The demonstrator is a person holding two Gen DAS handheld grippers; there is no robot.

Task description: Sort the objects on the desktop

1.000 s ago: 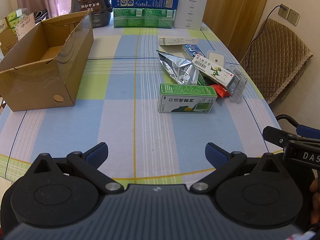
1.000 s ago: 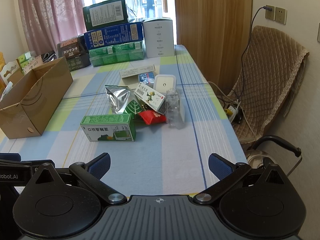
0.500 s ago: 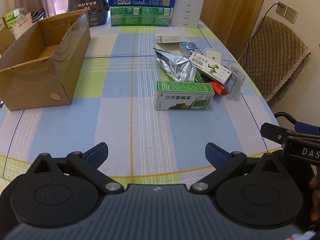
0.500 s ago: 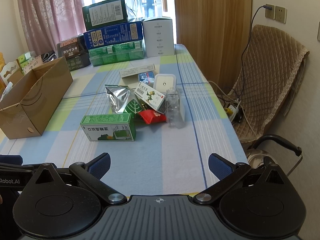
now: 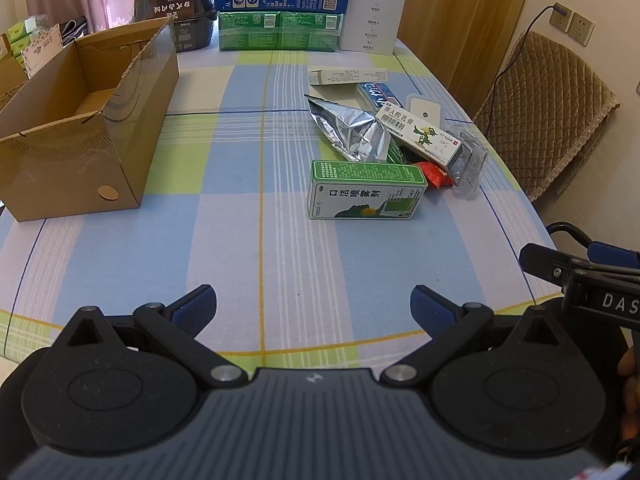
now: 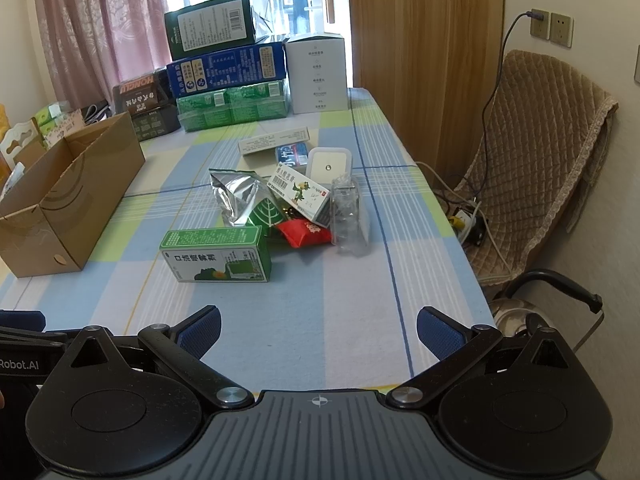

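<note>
On checked tablecloth (image 5: 260,240): clutter, perhaps medicines.

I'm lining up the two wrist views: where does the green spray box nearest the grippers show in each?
Left wrist: green spray box sits right of centre, front of the clutter, beyond the open left gripper.
Right wrist: the box sits left of centre, ahead of the open right gripper.
Shared landmark: cardboard box, at the left in both.

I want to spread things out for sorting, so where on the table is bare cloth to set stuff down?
Bare cloth lies between the cardboard box and the green box, and along the near edge ahead of both open grippers. It is crowded around the foil pouch and along the far stack of cartons.
</note>
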